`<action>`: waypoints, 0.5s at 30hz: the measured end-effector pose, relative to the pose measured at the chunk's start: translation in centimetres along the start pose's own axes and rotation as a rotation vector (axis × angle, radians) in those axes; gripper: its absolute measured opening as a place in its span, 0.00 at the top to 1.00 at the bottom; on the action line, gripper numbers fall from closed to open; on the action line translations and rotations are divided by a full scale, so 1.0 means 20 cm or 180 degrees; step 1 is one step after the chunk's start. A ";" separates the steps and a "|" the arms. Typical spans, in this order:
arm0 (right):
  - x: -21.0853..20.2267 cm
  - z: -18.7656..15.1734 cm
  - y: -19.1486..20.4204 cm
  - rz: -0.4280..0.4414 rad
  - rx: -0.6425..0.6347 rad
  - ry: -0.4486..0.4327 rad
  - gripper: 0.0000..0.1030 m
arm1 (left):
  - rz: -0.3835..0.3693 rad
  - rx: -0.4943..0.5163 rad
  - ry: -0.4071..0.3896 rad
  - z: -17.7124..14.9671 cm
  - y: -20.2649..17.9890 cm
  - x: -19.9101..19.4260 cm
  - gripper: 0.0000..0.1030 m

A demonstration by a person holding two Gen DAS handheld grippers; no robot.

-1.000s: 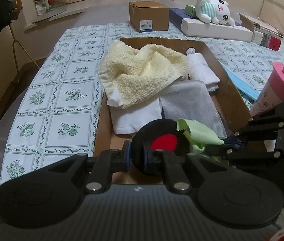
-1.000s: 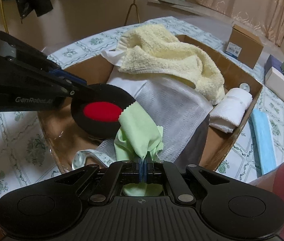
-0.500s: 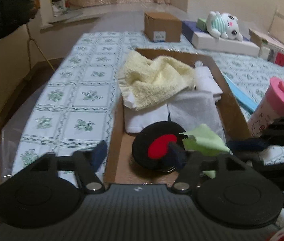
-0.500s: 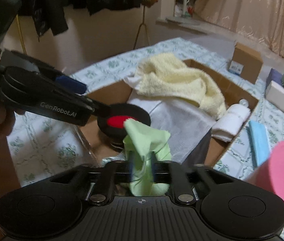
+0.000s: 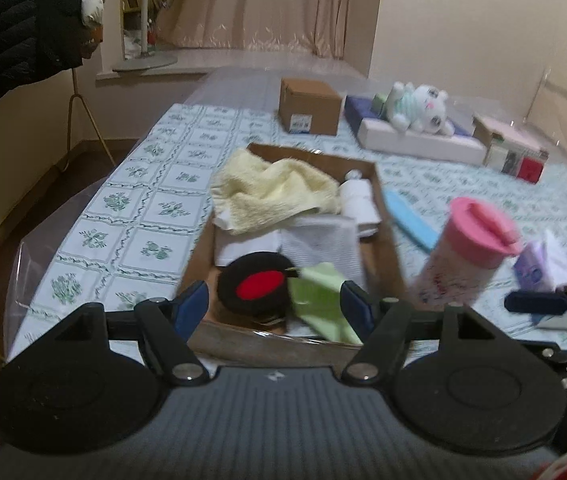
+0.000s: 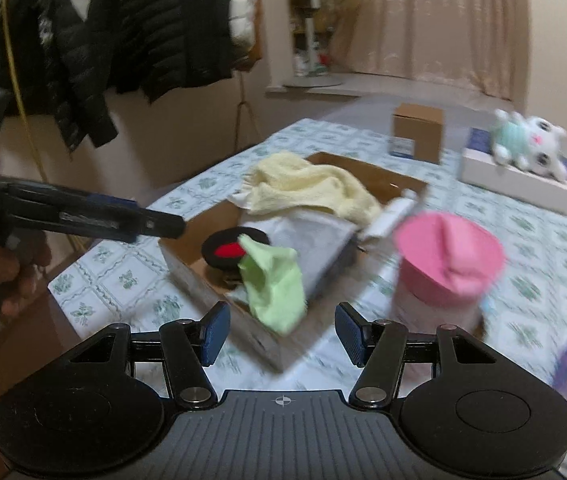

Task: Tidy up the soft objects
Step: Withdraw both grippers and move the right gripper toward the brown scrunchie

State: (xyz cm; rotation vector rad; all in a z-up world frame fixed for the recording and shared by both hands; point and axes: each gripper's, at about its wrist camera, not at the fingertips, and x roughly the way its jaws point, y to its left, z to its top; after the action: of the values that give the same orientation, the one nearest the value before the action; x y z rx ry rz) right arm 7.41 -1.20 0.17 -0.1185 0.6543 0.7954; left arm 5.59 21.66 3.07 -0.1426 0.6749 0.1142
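Observation:
An open cardboard box [image 5: 387,216] on the patterned tablecloth holds a yellow towel [image 5: 271,196], a white rolled towel [image 5: 357,198] and a grey cloth [image 5: 323,240]. At its near end lie a black round pad with a red centre [image 5: 257,290] and a green cloth [image 5: 319,296]. My left gripper [image 5: 274,308] hovers above and short of the box, jaws opening, nothing between them. My right gripper [image 6: 282,332] also hangs back from the box [image 6: 187,268], jaws opening and empty. The green cloth [image 6: 275,284] drapes over the box's near wall beside the pad [image 6: 223,246].
A pink-lidded cup [image 5: 471,252] stands right of the box, close to the right gripper. A blue strip [image 5: 409,220] lies between them. At the back sit a small brown box [image 5: 309,108] and a plush toy [image 5: 419,114]. Dark jackets [image 6: 123,32] hang to the left.
The left gripper let go of the black pad and the right let go of the green cloth. Both opened and drew back and up from the box.

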 end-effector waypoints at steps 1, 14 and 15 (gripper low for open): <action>-0.05 -0.02 -0.02 -0.0038 0.0046 -0.0003 0.44 | -0.0024 -0.0028 -0.0028 -0.01 -0.04 -0.03 0.31; -0.56 -0.30 -0.39 -0.0565 0.0755 -0.0159 0.44 | -0.0196 -0.0043 -0.0134 -0.13 -0.44 -0.20 0.21; -0.58 -0.31 -0.41 -0.0588 0.0796 -0.0173 0.44 | -0.0193 -0.0022 -0.0128 -0.14 -0.45 -0.21 0.21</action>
State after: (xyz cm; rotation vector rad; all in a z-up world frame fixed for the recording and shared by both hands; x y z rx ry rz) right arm 4.02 -16.36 0.87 0.0696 0.6756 0.5327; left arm 2.07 12.05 4.37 -0.1669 0.6295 0.0610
